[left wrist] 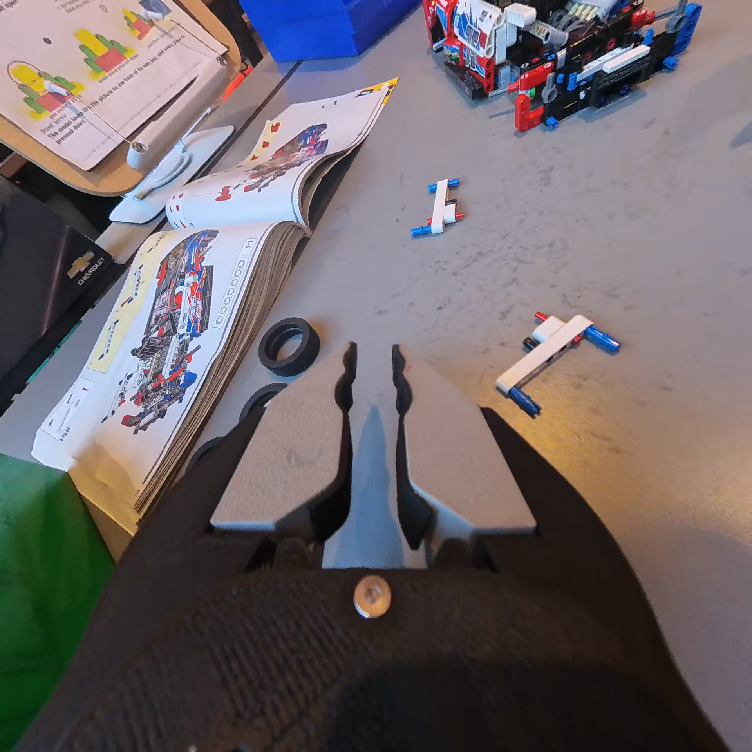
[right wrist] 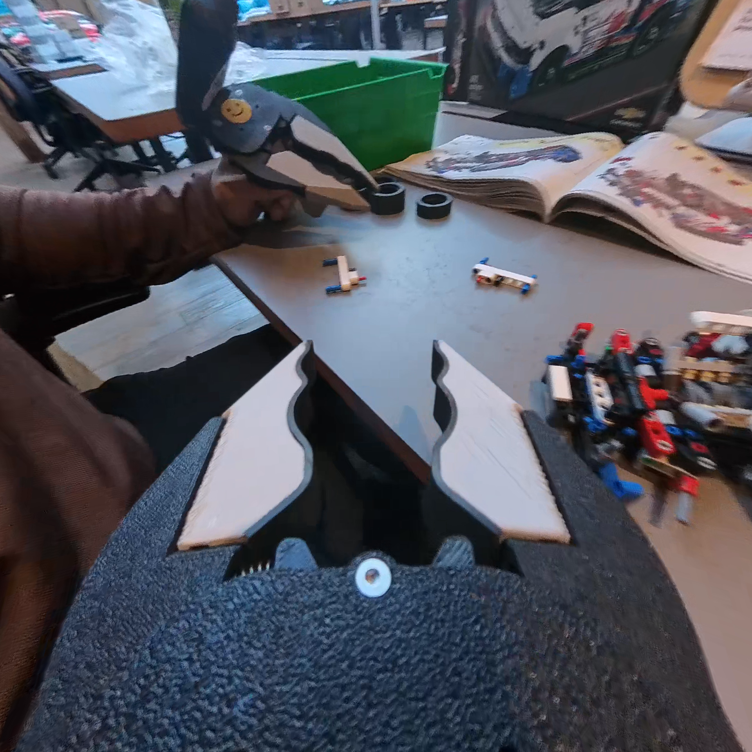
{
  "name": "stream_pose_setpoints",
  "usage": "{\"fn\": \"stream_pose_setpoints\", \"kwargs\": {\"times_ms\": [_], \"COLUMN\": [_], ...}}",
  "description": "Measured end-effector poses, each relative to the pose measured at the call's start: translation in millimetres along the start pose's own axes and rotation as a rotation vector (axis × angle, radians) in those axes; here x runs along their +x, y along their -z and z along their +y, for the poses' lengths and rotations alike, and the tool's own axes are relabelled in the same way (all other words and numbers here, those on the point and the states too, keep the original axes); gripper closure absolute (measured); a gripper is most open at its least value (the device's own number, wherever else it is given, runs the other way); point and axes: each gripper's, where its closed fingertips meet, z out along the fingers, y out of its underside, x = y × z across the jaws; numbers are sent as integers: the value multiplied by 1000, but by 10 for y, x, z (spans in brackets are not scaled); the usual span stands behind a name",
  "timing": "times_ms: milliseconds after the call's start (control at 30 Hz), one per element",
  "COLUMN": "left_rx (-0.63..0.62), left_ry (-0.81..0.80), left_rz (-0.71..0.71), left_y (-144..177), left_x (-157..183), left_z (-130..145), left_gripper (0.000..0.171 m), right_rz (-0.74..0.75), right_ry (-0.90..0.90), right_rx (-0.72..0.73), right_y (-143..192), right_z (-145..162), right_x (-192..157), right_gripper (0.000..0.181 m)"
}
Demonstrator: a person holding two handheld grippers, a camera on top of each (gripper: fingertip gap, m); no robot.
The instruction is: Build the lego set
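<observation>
My left gripper [left wrist: 374, 346] hangs low over the grey table, its jaws a narrow gap apart with nothing between them. It also shows in the right wrist view [right wrist: 372, 185], with its tip at a black tyre [right wrist: 388, 197]. A second tyre [right wrist: 434, 205] lies beside that one. In the left wrist view one tyre [left wrist: 289, 346] lies just left of my fingertips, and others are partly hidden under the left finger. Two small white sub-assemblies with blue and red pins [left wrist: 441, 207] [left wrist: 553, 354] lie ahead, also seen in the right wrist view [right wrist: 346, 276] [right wrist: 504, 278]. My right gripper [right wrist: 372, 350] is wide open and empty over the table's near edge. The part-built red, blue and black model [left wrist: 561, 53] [right wrist: 651, 407] stands to the right.
An open instruction book [left wrist: 195, 325] [right wrist: 569, 175] lies on the left. A green bin [left wrist: 36, 569] [right wrist: 366, 106], a blue bin [left wrist: 325, 24], a black set box [right wrist: 569, 53] and a paper stand [left wrist: 81, 73] ring the table. A brown-sleeved arm [right wrist: 101, 232] holds the left gripper. Across from one pair of fingers to the other is roughly 25 cm. The left tips stand about 15 cm off the open instruction book [left wrist: 195, 325].
</observation>
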Motion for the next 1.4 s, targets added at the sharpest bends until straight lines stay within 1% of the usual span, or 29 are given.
{"fn": "stream_pose_setpoints", "kwargs": {"times_ms": [100,200,267,333,400,467,533,633,700,767,833,900,967,1033,1067,1100,1167,1233,1267,1333,1400], "left_rx": [-4,17,18,9,4,-18,-47,-83,-85,-58,-37,-33,-26,-24,-16,13,79,102,88,54,58], "left_ry": [-7,30,56,66,64,42,12,-17,-12,-6,-5,-1,-3,45,116,203,313,310,283,212,212], "left_rz": [13,39,48,28,10,-17,-33,-45,-39,-52,-45,-35,-34,-5,57,152,323,398,437,491,593], "left_y": [-6,7,7,-1,-19,-66,-134,-221,-227,-200,-182,-181,-185,-228,-270,-314,-406,-561,-665,-906,-1120], "left_x": [21,2,-36,-102,-155,-219,-261,-297,-297,-318,-311,-301,-284,-234,-150,-18,228,372,462,607,770], "left_z": [3,-14,-3,24,39,70,102,136,138,104,77,69,48,-3,-79,-224,-592,-907,-1023,-1207,-1422], "left_gripper": [157,158,157,155,154,154,154,154,154,155,159,160,160,160,154,144,134,125,119,116,116], "right_rz": [59,109,106,101,85,47,8,22,52,133,226,258,265,259,266,289,357,396,402,410,418], "right_ry": [7,12,2,34,79,108,112,106,108,105,76,0,-103,-210,-256,-294,-363,-421,-442,-466,-485], "right_rx": [37,73,117,156,220,298,328,283,270,214,153,125,137,137,123,103,36,-11,-21,-29,-40], "right_y": [172,364,482,563,573,514,431,372,402,439,515,599,698,778,811,844,903,947,963,993,1023], "right_z": [-99,-187,-282,-442,-711,-979,-1085,-1022,-992,-906,-797,-678,-587,-493,-435,-369,-189,-56,-23,6,33], "right_x": [180,451,651,871,1048,1149,1239,1436,1543,1734,1934,2023,2057,2079,2106,2150,2255,2299,2301,2306,2316], "right_gripper": [122,122,123,123,124,124,124,124,127,127,127,125,125,125,125,125,124,124,124,125,125]}}
